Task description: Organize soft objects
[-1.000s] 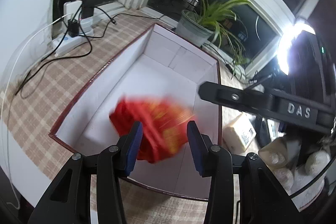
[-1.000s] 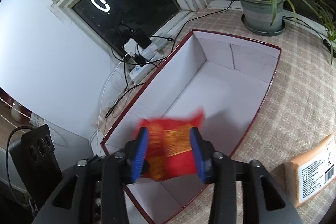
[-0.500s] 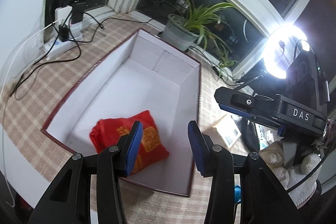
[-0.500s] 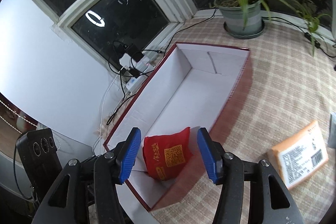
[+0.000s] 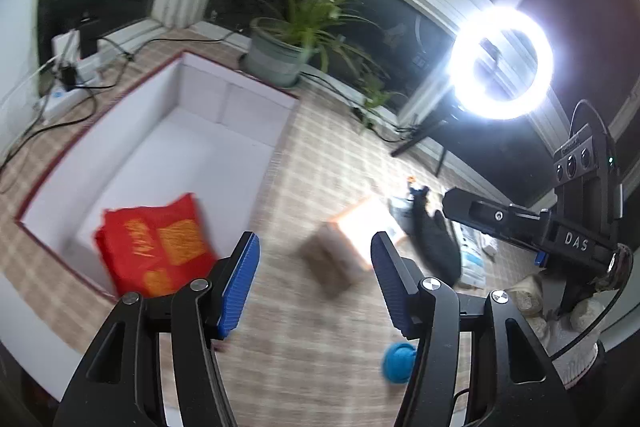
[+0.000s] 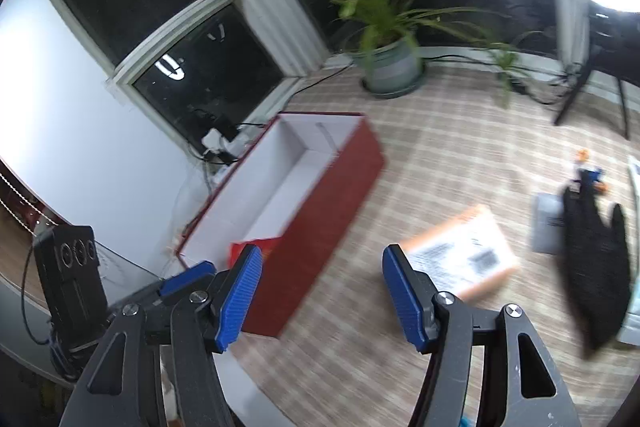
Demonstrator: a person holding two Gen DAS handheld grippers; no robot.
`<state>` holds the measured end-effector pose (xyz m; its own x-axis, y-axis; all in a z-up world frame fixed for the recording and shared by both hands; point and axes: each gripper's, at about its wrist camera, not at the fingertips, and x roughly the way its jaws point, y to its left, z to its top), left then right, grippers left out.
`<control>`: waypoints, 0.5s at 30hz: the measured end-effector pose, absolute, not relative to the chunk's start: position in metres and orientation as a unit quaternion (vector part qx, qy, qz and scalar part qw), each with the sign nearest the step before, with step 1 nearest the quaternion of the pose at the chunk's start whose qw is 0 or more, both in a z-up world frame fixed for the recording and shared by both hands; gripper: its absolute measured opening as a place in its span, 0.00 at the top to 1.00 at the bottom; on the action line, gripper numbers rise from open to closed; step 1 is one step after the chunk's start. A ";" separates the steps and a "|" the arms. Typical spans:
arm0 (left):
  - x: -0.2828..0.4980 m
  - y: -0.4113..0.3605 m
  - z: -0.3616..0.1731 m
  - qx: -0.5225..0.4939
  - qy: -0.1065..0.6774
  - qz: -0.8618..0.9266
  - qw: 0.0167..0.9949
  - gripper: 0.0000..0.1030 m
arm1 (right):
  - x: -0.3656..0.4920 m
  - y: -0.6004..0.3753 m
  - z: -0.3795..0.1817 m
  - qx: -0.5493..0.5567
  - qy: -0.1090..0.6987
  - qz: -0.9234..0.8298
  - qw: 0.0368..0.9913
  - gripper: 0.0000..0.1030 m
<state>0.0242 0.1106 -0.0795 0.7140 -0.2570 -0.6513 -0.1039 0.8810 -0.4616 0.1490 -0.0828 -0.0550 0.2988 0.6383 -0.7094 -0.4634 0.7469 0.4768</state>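
Jaws of left gripper (image 5: 315, 281) and right gripper (image 6: 322, 293) spread wide, holding nothing, red pouch (image 5: 158, 247) in box (image 5: 224, 131).

The place looks like a home room used for filming at night: dark white-framed windows (image 6: 208, 75), a potted spider plant (image 5: 296, 39) on a checked-cloth worktop (image 5: 320, 155), a power strip (image 5: 60, 95) with cables, and a glowing ring light (image 5: 502, 63).

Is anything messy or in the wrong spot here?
Only the red pouch is in the box. The orange package, black cloth and blue ball lie loose on the checked mat. Nothing looks spilled or broken, though the pictures are blurry.
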 end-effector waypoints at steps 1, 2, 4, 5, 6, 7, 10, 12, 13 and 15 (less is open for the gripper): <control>0.026 0.101 -0.078 -0.240 0.375 -0.048 0.894 0.43 | 0.149 -0.094 -0.054 0.090 0.481 0.338 0.804 0.40; 0.028 0.091 -0.076 -0.239 0.375 -0.054 0.894 0.42 | 0.149 -0.107 -0.054 0.091 0.480 0.332 0.807 0.39; 0.035 0.070 -0.073 -0.234 0.376 -0.067 0.894 0.40 | 0.151 -0.136 -0.053 0.095 0.479 0.319 0.812 0.38; 0.037 0.060 -0.073 -0.232 0.376 -0.073 0.894 0.39 | 0.152 -0.156 -0.052 0.099 0.479 0.309 0.816 0.38; 0.040 0.049 -0.072 -0.229 0.377 -0.080 0.894 0.39 | 0.153 -0.171 -0.052 0.102 0.478 0.302 0.819 0.38; 0.044 0.037 -0.072 -0.227 0.379 -0.088 0.893 0.39 | 0.154 -0.181 -0.052 0.103 0.477 0.296 0.821 0.37; 0.053 0.005 -0.071 -0.218 0.381 -0.106 0.892 0.39 | 0.160 -0.227 -0.053 0.109 0.477 0.271 0.829 0.37; 0.061 -0.017 -0.072 -0.214 0.384 -0.118 0.890 0.39 | 0.166 -0.260 -0.056 0.113 0.477 0.252 0.834 0.37; 0.065 -0.029 -0.073 -0.212 0.386 -0.123 0.889 0.39 | 0.169 -0.278 -0.058 0.119 0.477 0.242 0.837 0.36; 0.072 -0.051 -0.075 -0.207 0.391 -0.136 0.886 0.39 | 0.176 -0.307 -0.062 0.133 0.478 0.228 0.838 0.36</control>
<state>0.0720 -0.0513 -0.0754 0.6569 -0.4032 -0.6371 0.0792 0.8772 -0.4735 0.1761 -0.3068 -0.0624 0.4384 0.5100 -0.7401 -0.2553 0.8602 0.4415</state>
